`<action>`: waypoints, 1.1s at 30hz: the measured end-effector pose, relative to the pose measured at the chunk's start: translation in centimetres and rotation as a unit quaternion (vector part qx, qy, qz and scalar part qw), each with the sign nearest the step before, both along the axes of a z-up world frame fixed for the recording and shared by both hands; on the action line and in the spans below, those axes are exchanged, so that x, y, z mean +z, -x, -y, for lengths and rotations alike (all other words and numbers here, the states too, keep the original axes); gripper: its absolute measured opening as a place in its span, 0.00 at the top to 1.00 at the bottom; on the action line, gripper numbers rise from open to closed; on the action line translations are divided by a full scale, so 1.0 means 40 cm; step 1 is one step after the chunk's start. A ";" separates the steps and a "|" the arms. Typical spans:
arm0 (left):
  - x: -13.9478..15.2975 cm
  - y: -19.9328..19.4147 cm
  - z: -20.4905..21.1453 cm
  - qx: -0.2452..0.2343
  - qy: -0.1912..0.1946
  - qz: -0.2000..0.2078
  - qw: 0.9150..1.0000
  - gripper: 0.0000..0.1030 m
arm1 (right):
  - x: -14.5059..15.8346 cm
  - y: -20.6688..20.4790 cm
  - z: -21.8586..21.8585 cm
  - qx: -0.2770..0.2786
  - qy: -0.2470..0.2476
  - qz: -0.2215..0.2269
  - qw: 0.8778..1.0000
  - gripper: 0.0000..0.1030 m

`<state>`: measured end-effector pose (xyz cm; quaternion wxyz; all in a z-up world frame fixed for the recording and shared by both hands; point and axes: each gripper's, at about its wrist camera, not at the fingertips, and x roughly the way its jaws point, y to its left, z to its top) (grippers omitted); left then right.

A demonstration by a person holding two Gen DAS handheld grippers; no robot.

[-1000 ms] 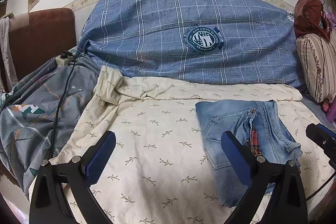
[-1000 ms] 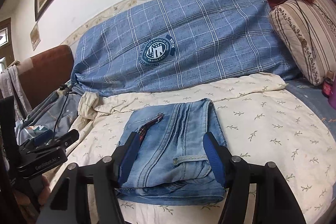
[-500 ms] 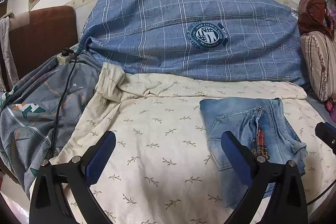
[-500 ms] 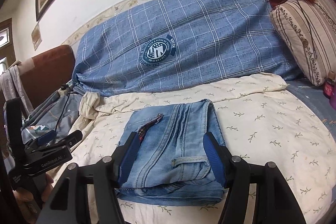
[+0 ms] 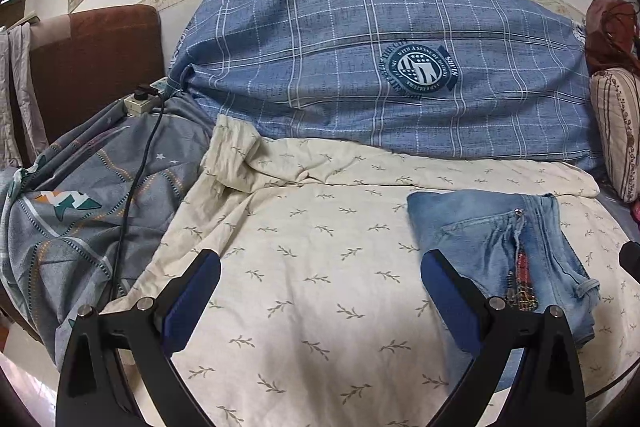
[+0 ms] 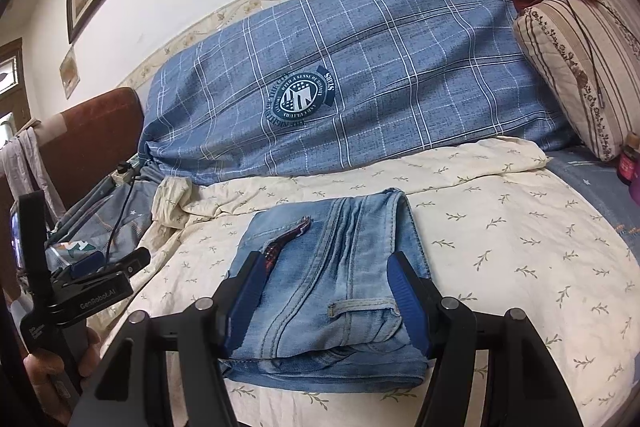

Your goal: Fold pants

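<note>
On the bed (image 6: 520, 227) the jeans (image 6: 332, 267) lie folded in a compact stack near its front edge, both the left tongs (image 5: 320, 303) and right tongs (image 6: 328, 291) wide open and empty, so the folding looks finished, needing only withdrawal.

The near edge of the folded jeans (image 6: 332, 291) lay hidden behind the right gripper (image 6: 326, 291) and its 2 arms. In the left wrist view, 1 finger (image 5: 452, 301) covered the jeans' (image 5: 500, 231) near-left corner. The striped pillow (image 5: 618, 131) was cut off at the frame's right edge. The emblem lettering on the blue plaid bedding (image 6: 360, 67) was too small to read fully.
</note>
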<state>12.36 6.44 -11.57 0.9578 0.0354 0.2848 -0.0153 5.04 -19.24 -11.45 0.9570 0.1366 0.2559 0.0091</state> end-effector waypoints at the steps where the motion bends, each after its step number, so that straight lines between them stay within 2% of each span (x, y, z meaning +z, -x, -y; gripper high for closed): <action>1: 0.000 0.000 -0.004 0.001 0.000 0.001 1.000 0.03 | -0.001 0.000 -0.002 0.001 0.001 0.000 1.000 0.36; 33: 0.026 0.007 -0.161 0.064 0.012 0.030 0.997 0.03 | -0.011 -0.039 -0.115 0.049 0.010 0.004 0.999 0.36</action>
